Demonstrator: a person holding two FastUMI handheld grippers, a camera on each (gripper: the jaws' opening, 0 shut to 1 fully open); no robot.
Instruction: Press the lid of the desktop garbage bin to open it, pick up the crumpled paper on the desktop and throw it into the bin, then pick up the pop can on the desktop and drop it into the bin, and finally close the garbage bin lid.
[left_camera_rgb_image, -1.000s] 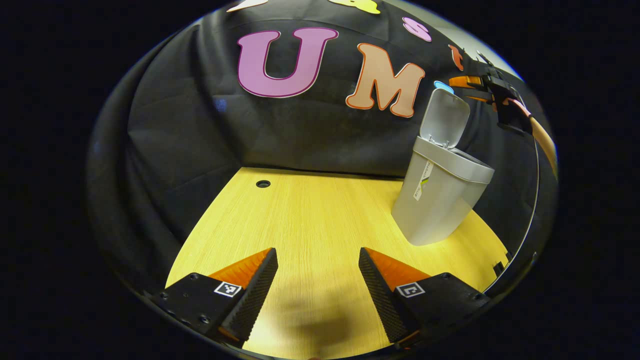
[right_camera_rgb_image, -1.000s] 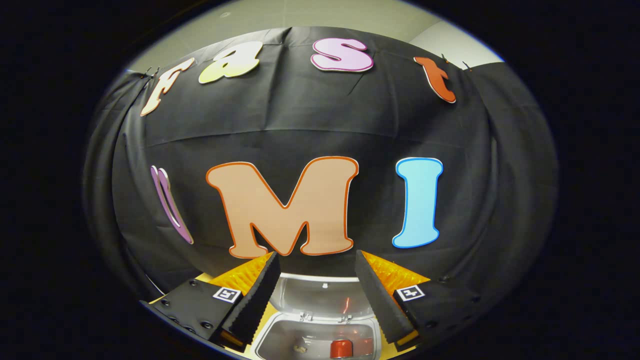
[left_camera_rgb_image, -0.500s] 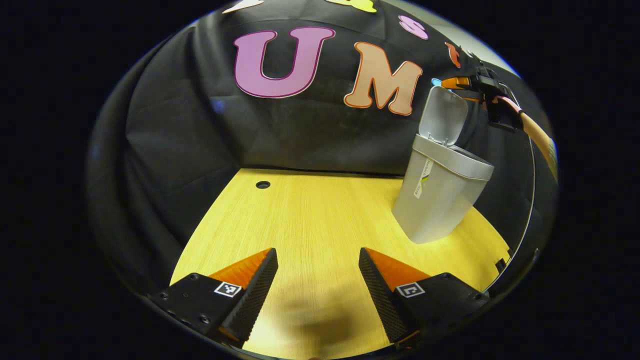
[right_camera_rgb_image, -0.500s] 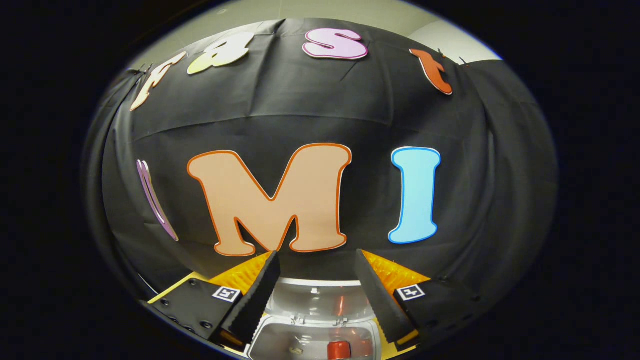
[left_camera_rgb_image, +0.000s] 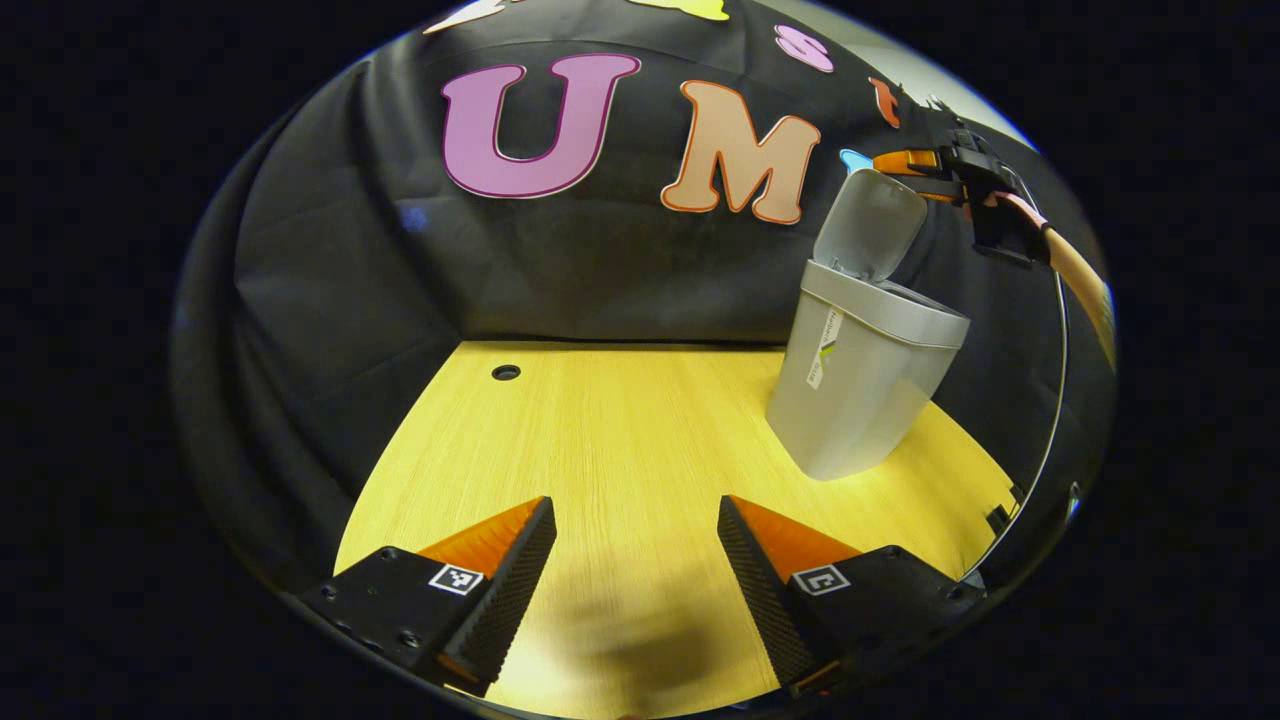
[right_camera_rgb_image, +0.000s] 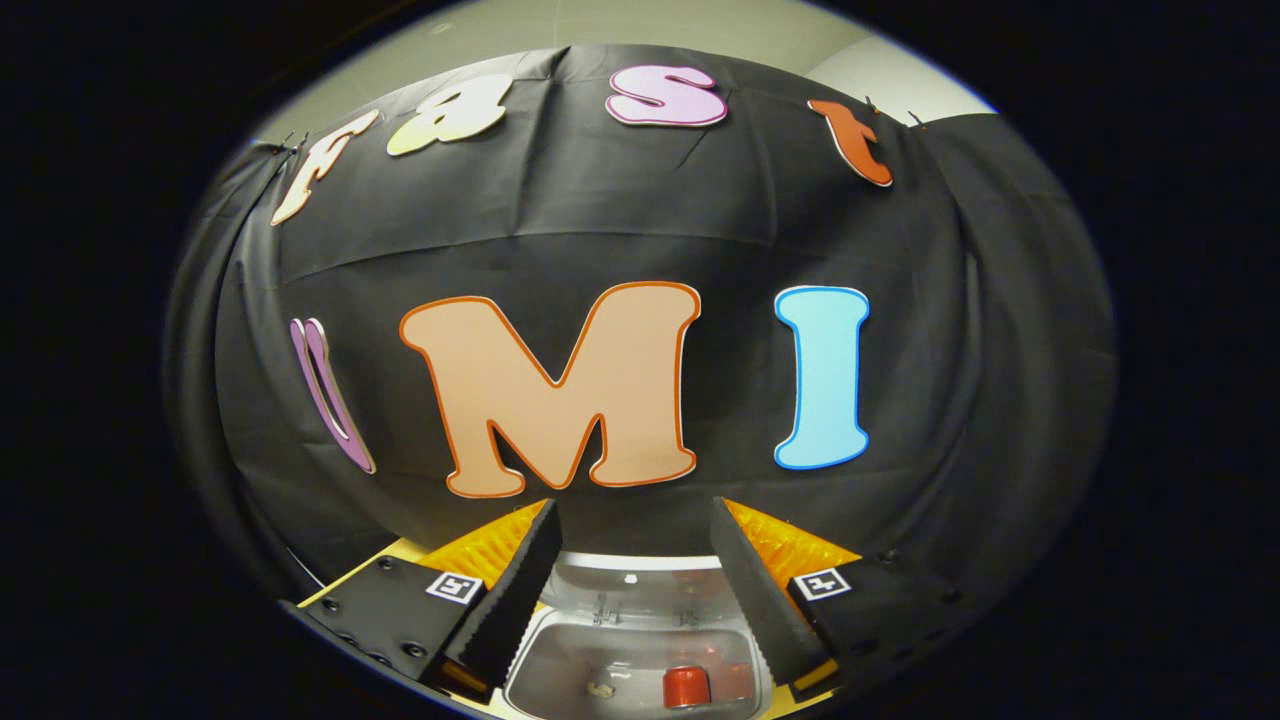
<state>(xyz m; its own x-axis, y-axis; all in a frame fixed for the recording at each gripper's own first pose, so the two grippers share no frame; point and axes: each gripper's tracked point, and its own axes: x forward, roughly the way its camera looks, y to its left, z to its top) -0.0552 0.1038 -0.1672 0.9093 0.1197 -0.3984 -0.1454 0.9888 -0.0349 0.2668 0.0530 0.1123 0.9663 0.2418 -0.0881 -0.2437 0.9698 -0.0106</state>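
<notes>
Both the can (right_camera_rgb_image: 686, 686) and paper (right_camera_rgb_image: 600, 689) lie in the bin (right_camera_rgb_image: 640, 650) below the right gripper (right_camera_rgb_image: 632, 560), spread wide and empty, whose push on the raised lid (left_camera_rgb_image: 868, 224) could tip the bin.

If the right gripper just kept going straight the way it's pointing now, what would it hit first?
Most likely the booth's black cloth wall. The right gripper is open and points forward above the open bin, whose raised lid sits low between its fingers, so it might clip the lid's top; depth is unclear.
</notes>
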